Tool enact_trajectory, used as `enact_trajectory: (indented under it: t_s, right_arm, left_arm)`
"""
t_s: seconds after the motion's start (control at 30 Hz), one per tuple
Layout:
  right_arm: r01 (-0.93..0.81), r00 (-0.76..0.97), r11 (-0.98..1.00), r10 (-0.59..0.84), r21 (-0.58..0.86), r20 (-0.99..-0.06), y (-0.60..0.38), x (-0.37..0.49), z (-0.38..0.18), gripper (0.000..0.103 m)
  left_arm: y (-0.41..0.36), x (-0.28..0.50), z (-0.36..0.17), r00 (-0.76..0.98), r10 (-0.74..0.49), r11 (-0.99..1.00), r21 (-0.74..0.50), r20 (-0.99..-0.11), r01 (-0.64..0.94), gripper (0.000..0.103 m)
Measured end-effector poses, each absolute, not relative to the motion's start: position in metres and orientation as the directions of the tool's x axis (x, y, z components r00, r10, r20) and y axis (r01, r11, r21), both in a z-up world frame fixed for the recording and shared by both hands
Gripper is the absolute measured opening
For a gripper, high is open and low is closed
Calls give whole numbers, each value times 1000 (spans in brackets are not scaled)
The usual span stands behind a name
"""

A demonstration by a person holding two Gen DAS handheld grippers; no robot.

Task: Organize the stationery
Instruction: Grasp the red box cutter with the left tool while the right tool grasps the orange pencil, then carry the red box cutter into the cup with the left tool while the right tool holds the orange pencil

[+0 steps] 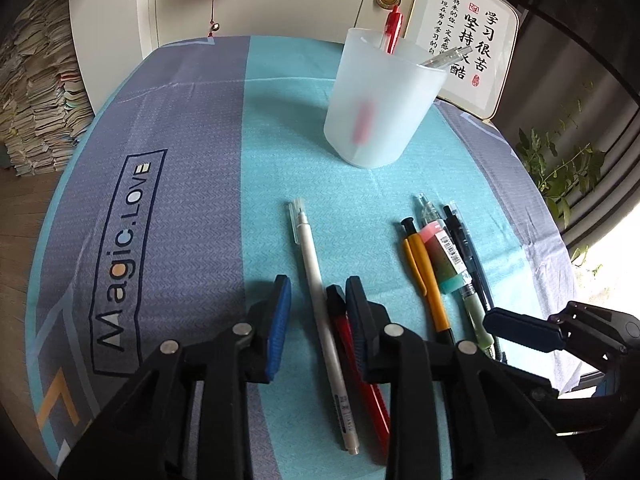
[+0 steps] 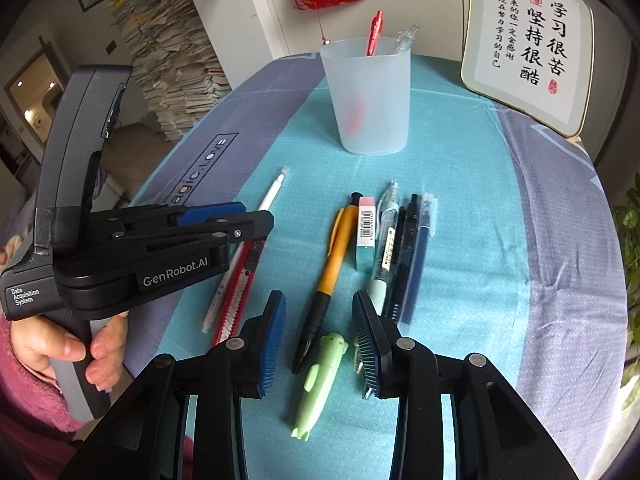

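A frosted cup (image 1: 380,100) (image 2: 368,100) holding a red pen and a clear pen stands at the back of the blue tablecloth. My left gripper (image 1: 319,286) (image 2: 260,220) is open, its pads straddling a white pen (image 1: 310,248) (image 2: 272,192) and the tip of a red utility knife (image 1: 360,368) (image 2: 244,280) without pressing on them. My right gripper (image 2: 320,308) (image 1: 520,328) is open over the black grip of an orange pen (image 2: 336,252) (image 1: 426,276) and a green pen (image 2: 320,380). Beside them lie an eraser (image 2: 366,232) (image 1: 444,256) and several dark pens (image 2: 408,248).
A framed calligraphy panel (image 1: 468,40) (image 2: 528,48) leans at the back right. Tall paper stacks (image 1: 36,92) (image 2: 168,60) rise past the table's left edge, and a plant (image 1: 560,160) stands on the right. A hand (image 2: 60,344) in a pink sleeve holds the left gripper.
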State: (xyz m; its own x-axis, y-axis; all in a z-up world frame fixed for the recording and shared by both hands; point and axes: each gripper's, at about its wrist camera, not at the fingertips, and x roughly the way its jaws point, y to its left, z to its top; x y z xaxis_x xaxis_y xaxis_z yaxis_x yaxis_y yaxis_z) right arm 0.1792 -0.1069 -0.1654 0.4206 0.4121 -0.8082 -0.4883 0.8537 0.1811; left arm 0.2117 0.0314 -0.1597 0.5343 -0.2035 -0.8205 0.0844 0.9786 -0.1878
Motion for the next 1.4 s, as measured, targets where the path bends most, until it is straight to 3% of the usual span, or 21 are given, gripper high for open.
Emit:
enact_trajectory:
  t_s: [0.23,0.37,0.43,0.7,0.93,1.27,1.4]
  right_arm:
    - [-473,387,860,396,189,-833,-92,193,-180,35]
    - [-469,408,872,355,140,-841,-89,196,-184,13]
    - [-466,388,867,379,176,-840,-93,197,-185,11]
    - [-507,320,840,391,192,-863,-94,178,-183,11]
    - [-536,339,833,365,141,-867,-84,181,-181,13]
    - [-527,345,839,360,138,-867,-68,205,-180,17]
    - [-530,351,840,347,121,-870,-58,214,-179,26]
  left_arm:
    - [21,205,-166,545,-175,982,-106,-820,157,28]
    - [28,203,-166,541,-191,979,-118,-819,168,23]
    - [33,200,-167,538,-198,977,-118,-820,180,21]
    - [52,190,-163,538,-136,986,-62,-832,154,19]
    - [45,169,-144,571,-163,978,-58,-804,198,18]
    - [41,160,-165,486,-155,980,-72,-860,187,23]
    - [43,168,-168,488,-155,983,-85,-859,163,24]
